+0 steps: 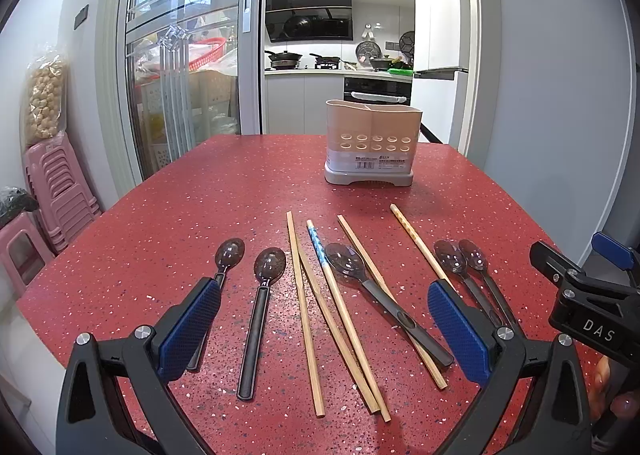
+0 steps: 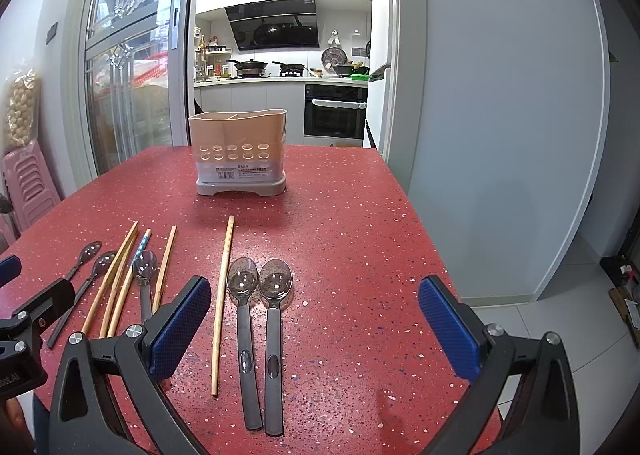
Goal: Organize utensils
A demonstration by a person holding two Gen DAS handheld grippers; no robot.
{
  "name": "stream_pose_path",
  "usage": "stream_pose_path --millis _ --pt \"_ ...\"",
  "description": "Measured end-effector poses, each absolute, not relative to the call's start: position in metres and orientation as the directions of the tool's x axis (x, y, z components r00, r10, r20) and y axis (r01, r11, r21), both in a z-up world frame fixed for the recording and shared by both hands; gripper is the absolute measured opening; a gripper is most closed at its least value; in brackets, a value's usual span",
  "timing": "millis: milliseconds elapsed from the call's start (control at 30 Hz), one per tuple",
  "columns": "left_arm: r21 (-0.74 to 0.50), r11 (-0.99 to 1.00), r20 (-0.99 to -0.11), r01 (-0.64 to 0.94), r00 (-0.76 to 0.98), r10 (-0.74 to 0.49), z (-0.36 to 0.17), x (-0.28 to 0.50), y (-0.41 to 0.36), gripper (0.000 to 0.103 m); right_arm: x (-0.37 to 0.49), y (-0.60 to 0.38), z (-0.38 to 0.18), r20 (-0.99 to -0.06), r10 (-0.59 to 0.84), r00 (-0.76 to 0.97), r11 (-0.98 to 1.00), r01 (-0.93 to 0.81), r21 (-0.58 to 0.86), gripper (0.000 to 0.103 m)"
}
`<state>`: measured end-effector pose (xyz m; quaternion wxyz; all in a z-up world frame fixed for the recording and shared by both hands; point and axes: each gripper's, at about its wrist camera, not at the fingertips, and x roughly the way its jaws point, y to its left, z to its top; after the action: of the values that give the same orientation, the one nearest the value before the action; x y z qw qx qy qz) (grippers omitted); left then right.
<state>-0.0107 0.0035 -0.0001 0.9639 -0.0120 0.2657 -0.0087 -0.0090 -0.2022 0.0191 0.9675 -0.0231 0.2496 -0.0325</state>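
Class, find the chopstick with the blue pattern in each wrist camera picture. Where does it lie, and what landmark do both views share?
Left wrist view: blue-patterned chopstick lies centre, among the plain chopsticks.
Right wrist view: blue-patterned chopstick lies far left, mid-height.
Shared landmark: the beige utensil holder standing behind it on the red table.

red speckled table (image 2: pixel 352 215); grey walls (image 2: pixel 500 115); kitchen doorway (image 2: pixel 288 55)

red white-speckled table (image 1: pixel 180 223), beige utensil holder (image 1: pixel 373 123) with grey base, dark grey spoons (image 2: pixel 244 319) with clear smoky bowls, tan wooden chopsticks (image 1: pixel 304 315), one blue-white patterned chopstick (image 1: pixel 318 245), blue textured pads (image 2: pixel 180 329) on black grippers
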Motion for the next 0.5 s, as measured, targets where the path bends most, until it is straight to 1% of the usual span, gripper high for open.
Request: stream_pose_path --millis 500 --pt "-0.030 0.999 -0.515 0.011 0.857 -0.025 -0.0001 -0.0114 0.0050 0.103 -0.0097 -0.2013 0.0198 -0.485 -0.075 0.871 0.997 0.052 -0.060 0.103"
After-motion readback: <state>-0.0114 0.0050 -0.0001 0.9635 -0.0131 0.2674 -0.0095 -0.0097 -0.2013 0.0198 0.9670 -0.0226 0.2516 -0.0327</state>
